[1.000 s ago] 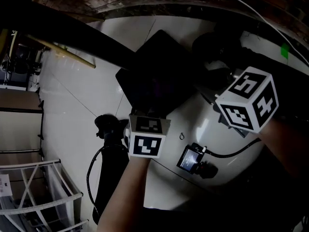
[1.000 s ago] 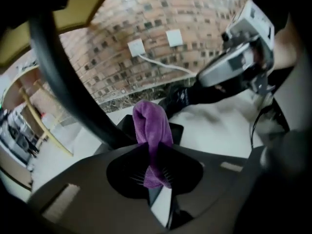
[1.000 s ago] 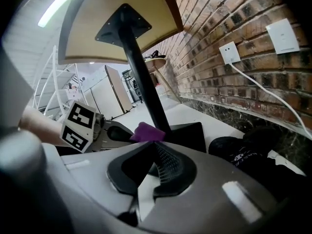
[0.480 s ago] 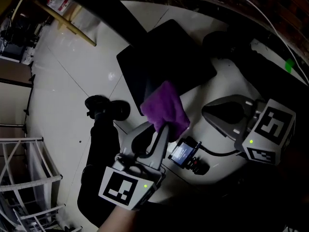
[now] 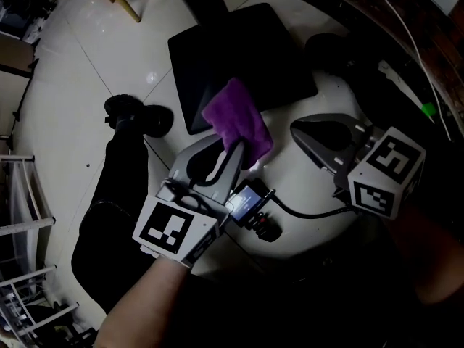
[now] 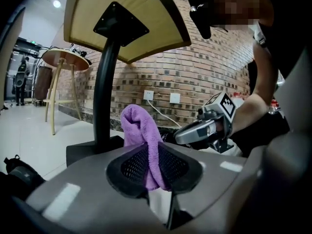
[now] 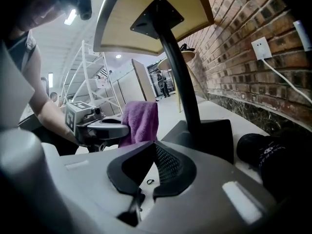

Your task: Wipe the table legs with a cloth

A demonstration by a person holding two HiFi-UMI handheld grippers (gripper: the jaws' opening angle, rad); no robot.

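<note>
The purple cloth [image 6: 141, 130] is pinched at its lower end between the pads of the left gripper [image 6: 151, 165], which is clenched on it. Its long axis runs along the jaws and its folded free end sticks out past the tips, upright in the left gripper view. In the head view the cloth [image 5: 235, 122] points away from the person at the table's black base plate [image 5: 239, 49], its far end lying over the plate's near edge. The table leg [image 6: 105, 91] rises from that plate, just left of the cloth and apart from it. The right gripper [image 7: 153, 167] is right of the plate, jaws closed with nothing between them. A black shoe [image 5: 138, 118] lies left of the plate
</note>
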